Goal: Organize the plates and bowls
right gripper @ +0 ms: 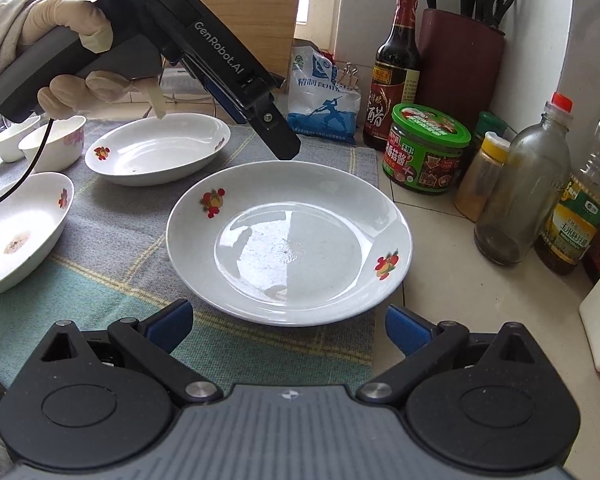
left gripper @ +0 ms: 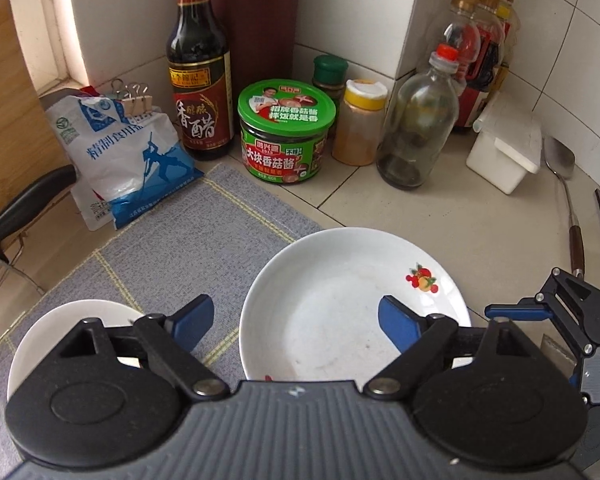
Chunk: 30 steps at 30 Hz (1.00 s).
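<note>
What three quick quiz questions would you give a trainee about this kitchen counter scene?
1. True or false: the left gripper and the right gripper both hold nothing.
2. Multiple choice: the lid of the sauce jar is A red, B green, C yellow.
3. In the right wrist view, how many fruit motifs show on the rim of the round plate?

Key: 1 true; 2 B; 3 two.
</note>
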Available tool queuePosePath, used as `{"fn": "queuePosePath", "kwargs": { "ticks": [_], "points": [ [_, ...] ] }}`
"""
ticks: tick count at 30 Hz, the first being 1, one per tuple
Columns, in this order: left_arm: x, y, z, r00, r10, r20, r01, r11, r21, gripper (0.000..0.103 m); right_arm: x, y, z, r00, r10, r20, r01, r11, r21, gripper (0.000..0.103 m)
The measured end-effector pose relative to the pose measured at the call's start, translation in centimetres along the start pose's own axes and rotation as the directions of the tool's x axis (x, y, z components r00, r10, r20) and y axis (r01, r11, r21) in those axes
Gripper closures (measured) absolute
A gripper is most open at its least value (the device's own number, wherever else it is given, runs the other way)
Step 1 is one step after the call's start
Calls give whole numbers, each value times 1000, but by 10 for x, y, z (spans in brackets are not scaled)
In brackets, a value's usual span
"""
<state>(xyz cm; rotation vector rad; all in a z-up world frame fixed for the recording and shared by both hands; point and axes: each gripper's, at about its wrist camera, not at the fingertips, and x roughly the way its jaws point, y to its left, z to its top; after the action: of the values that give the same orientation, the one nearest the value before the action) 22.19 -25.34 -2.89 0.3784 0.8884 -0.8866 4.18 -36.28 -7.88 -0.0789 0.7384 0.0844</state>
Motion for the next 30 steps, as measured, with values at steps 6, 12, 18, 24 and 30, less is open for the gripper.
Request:
{"fn": "queuePosePath", "kwargs": {
  "ticks": [6,12,18,24,30],
  "points": [
    [-39,-17,-34,997,61,46,-59,998,-33,13,-12,20,-11,999,39,36,-38,999,-28,0],
    [-68,-29,-86,994,100,37,-95,987,-129,13,-21,42,-14,991,119,61,-113,989,-91,0],
    [-95,-46,-135,979,204,30,-195,963,-187,13,-27,61,-17,972,222,71,-209,965,-159,0],
    [-119,-58,-177,958,288,-2,-278,924,-262,13,-28,84,-25,948,314,41,-299,929,-217,0],
    [-137,-55,-205,938,344,-47,-339,880,-332,13,-26,104,-27,919,394,21,-378,893,-244,0]
  ]
}}
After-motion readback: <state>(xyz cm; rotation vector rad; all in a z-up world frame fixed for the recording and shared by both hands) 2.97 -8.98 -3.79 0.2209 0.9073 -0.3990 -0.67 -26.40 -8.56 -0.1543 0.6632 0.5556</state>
